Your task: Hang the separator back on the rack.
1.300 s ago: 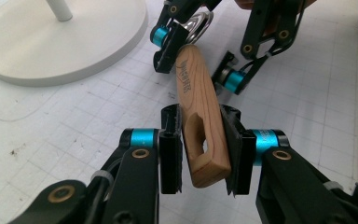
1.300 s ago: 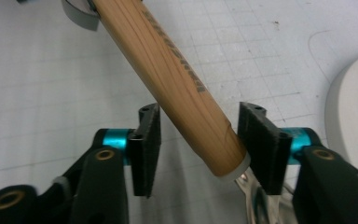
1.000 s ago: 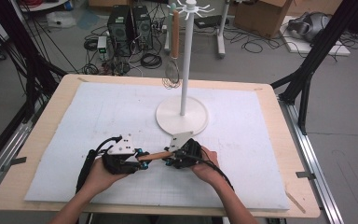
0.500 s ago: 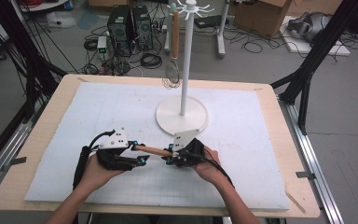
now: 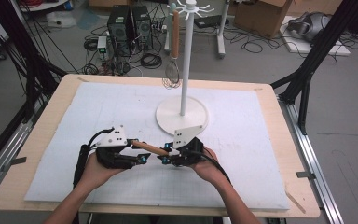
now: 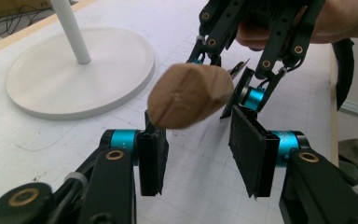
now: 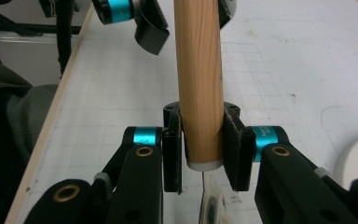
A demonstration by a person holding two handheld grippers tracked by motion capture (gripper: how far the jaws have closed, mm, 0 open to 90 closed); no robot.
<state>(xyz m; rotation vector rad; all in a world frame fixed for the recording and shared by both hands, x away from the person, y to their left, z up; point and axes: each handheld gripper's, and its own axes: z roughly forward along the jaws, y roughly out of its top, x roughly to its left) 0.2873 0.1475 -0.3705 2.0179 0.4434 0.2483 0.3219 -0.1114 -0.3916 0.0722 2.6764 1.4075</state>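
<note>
1. The right gripper [image 7: 200, 154] clenches a wooden handle [image 7: 199, 79] near its metal-collared end; both pads press on the wood. In the high view the handle [image 5: 150, 149] spans the gap between the two hands, low over the white mat [image 5: 74, 116] on the worktop [image 5: 42, 121].
2. The left gripper [image 6: 196, 154] has its jaws released: they have just been opening, and the handle's rounded free end [image 6: 189, 95] hovers above and between the pads without touching either.
3. Judged risk: all the weight now hangs on one grip near one end. If the right pads slacken or the wrist rolls, the long handle could pivot and drop onto the mat.
4. The metal part below the right jaws is blurred; I cannot tell what tool head it is. If heavy, it could make the handle tip.
5. If the left jaws close again off-centre, one pad may knock the free end sideways and twist the handle in the right grip.
6. The stand [image 5: 182, 65] with a hanging whisk [image 5: 171, 70] rises well beyond the hands; a swing upward with the handle held crosswise might clip its pole or the round base [image 5: 168, 119].
</note>
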